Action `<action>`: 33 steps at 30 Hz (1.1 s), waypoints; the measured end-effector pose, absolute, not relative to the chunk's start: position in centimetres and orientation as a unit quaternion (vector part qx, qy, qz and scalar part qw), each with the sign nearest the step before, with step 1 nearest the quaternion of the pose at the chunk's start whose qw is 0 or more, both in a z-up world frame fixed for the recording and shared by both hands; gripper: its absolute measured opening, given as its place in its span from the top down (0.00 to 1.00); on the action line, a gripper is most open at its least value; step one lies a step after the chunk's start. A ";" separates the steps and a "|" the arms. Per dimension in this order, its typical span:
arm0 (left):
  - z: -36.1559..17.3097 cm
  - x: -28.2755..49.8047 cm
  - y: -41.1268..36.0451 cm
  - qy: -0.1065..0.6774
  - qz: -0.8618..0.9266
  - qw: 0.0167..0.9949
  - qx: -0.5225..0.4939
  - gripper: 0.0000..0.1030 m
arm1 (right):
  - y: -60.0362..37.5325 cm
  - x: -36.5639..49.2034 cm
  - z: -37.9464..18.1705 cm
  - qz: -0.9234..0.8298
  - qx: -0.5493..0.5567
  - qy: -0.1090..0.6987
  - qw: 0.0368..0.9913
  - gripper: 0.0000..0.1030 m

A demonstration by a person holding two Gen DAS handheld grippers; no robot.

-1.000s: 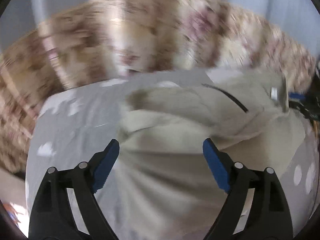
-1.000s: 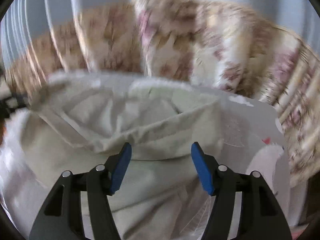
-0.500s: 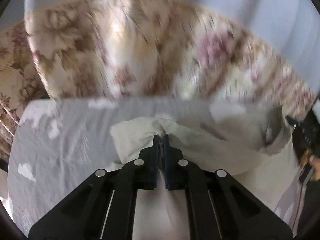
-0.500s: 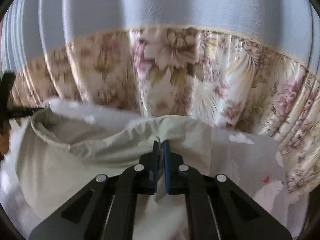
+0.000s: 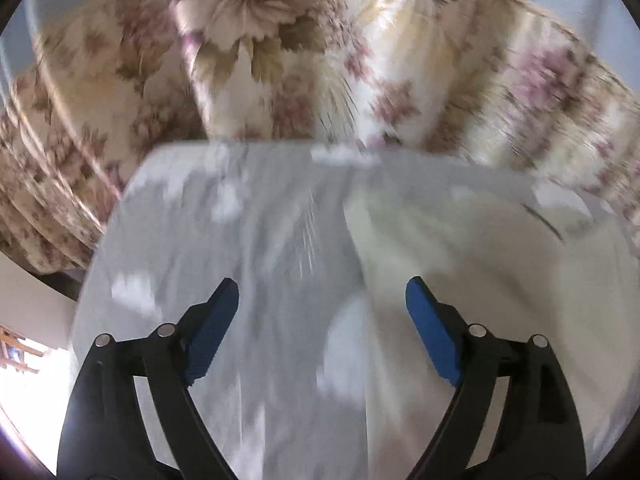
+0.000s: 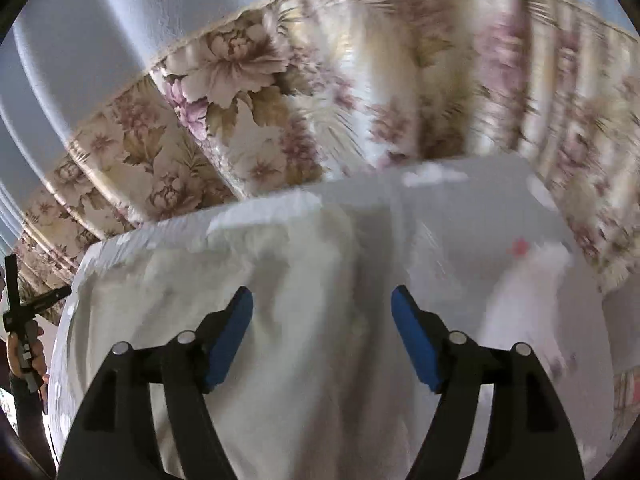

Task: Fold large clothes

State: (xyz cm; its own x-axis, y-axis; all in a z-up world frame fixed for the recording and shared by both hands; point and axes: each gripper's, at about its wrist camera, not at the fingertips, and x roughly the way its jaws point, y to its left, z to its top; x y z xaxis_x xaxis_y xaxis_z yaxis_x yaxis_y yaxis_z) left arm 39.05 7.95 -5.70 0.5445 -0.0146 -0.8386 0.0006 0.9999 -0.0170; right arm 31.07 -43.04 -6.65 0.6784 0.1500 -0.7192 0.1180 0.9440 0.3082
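A pale cream garment [image 5: 480, 280] lies spread on a grey patterned sheet [image 5: 224, 248]; a dark cord [image 5: 542, 222] shows near its far right. In the left wrist view my left gripper [image 5: 322, 302] hovers over the garment's left edge, jaws opening wide, nothing between the blue pads [image 5: 430, 332]. In the right wrist view the garment [image 6: 280, 300] fills the lower left and middle. My right gripper [image 6: 322, 312] hangs above its right part, jaws opening, empty.
A floral curtain [image 5: 304, 56] hangs right behind the sheet's far edge, with a pale blue wall [image 6: 120, 20] above it. At the far left of the right wrist view a hand [image 6: 24, 356] holds the other black gripper handle [image 6: 16, 300].
Both grippers were shut on folds of the garment half a second ago; both have let go and stand open. The left view has swung left over bare sheet, and the garment lies flatter.
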 end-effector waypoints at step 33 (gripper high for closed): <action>-11.4 18.9 5.2 0.547 -0.138 0.826 -0.008 0.85 | -32.9 12.7 -10.4 0.020 -0.116 0.479 0.870 0.96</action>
